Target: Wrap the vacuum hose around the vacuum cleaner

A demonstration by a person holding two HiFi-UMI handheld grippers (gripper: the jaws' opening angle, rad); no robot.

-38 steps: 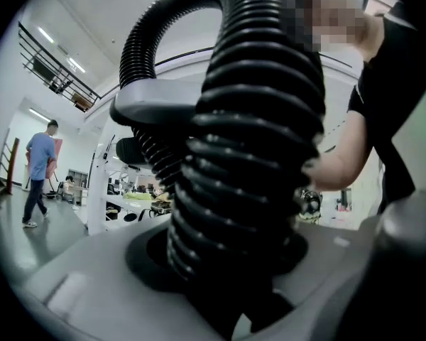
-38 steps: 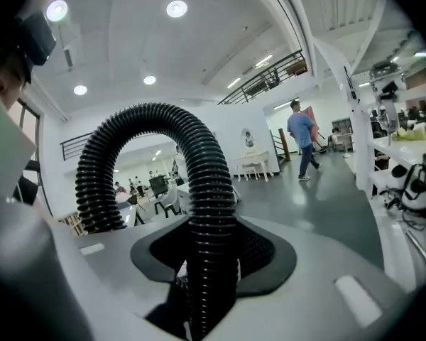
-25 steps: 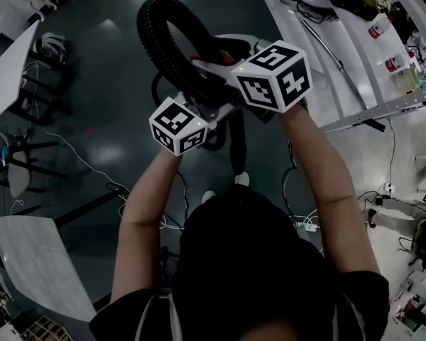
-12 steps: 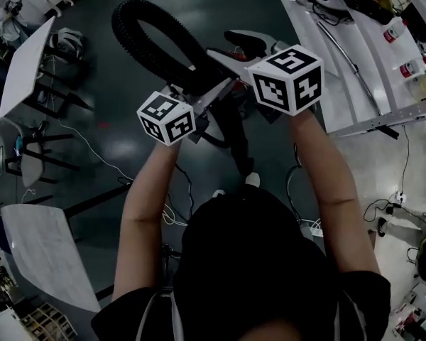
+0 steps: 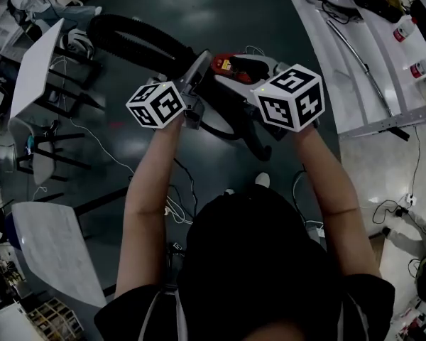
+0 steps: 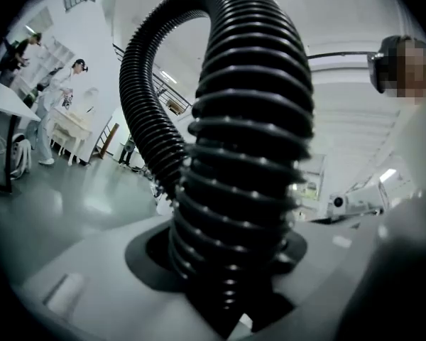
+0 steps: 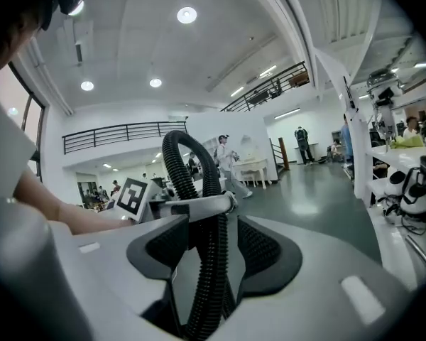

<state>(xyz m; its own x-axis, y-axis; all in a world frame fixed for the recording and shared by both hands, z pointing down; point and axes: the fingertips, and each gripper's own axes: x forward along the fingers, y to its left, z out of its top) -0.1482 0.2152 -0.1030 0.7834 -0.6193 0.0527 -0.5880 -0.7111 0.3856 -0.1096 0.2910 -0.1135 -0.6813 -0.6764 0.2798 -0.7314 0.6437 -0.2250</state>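
Left gripper [image 5: 190, 84]: closed on the thick ribbed hose [image 5: 128, 40], by which the gap between its jaws is filled.
Right gripper [image 7: 209, 236]: jaws set half apart and just brought closer; a stretch of hose is passed between them, with a gap left at either pad.
Hose: carried above the floor [image 5: 199, 6], arched away to the left from the left gripper.
Vacuum cleaner [image 5: 238, 66]: red and white body seen just beyond and between the two grippers.
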